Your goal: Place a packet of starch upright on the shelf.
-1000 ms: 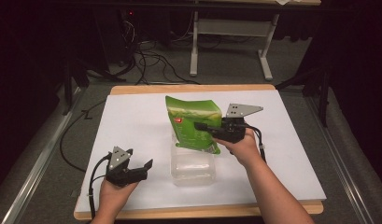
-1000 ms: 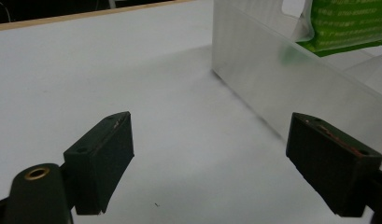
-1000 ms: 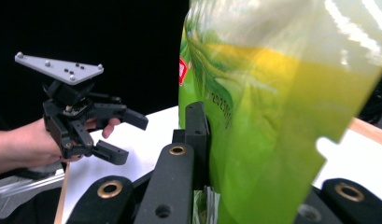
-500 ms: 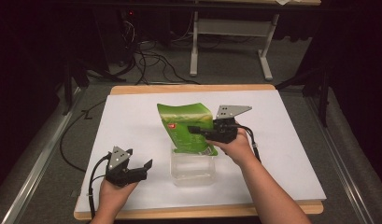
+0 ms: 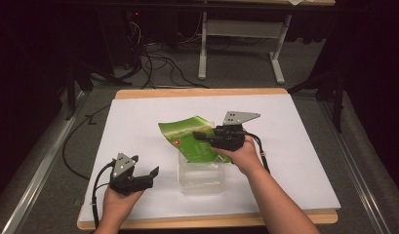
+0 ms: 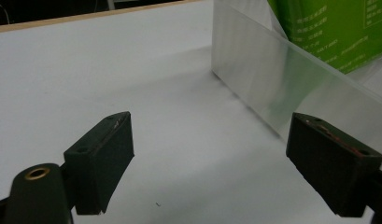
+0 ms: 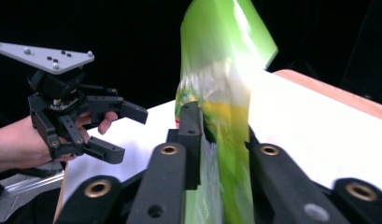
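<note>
Pale print in several lines on the green bag [image 6: 339, 31], too small and blurred to read. Small red mark with a white spot on its face [image 5: 176, 142], also unreadable.

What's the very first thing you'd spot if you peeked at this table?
The bright green bag, near the middle of the white table: the right gripper has it between its jaws, which have just been opening, over a clear plastic box. At the near left edge, the left gripper waits open.
</note>
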Action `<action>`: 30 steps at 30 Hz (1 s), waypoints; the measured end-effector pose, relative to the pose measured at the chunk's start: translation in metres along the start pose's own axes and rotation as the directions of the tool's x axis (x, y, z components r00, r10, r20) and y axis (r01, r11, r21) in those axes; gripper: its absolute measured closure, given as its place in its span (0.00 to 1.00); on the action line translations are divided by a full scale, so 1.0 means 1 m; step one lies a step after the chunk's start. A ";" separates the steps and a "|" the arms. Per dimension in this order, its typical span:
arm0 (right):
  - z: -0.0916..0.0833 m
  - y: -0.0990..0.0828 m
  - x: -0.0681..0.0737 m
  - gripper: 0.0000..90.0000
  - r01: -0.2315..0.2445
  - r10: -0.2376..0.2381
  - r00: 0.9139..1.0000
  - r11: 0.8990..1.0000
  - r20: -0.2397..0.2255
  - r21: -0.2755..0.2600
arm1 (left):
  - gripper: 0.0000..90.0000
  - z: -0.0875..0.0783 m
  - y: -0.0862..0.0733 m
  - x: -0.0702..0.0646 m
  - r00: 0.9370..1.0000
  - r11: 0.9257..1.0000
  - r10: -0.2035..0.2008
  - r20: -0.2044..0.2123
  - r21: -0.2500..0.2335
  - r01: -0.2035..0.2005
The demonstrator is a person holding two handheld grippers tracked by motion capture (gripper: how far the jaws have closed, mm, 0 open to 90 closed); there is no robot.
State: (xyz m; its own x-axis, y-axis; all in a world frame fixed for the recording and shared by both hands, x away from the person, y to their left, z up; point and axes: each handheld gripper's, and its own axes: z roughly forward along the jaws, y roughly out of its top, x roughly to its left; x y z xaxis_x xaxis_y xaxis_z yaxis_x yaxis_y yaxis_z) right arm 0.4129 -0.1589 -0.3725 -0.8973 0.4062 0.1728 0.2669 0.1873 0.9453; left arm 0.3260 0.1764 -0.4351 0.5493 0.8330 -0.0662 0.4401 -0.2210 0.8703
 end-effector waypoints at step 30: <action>-0.075 -0.027 0.011 0.67 -0.027 0.022 0.969 1.000 0.247 0.015 | 0.20 0.007 0.004 -0.008 1.000 1.000 0.007 0.030 -0.002 -0.007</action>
State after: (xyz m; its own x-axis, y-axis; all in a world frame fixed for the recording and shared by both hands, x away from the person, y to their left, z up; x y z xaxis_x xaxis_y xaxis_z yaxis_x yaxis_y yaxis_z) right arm 0.3696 -0.2262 -0.3758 -0.7764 0.6187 0.1199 0.2961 0.1902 0.9360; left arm 0.3283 0.1651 -0.4344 0.5730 0.8161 -0.0746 0.4353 -0.2260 0.8715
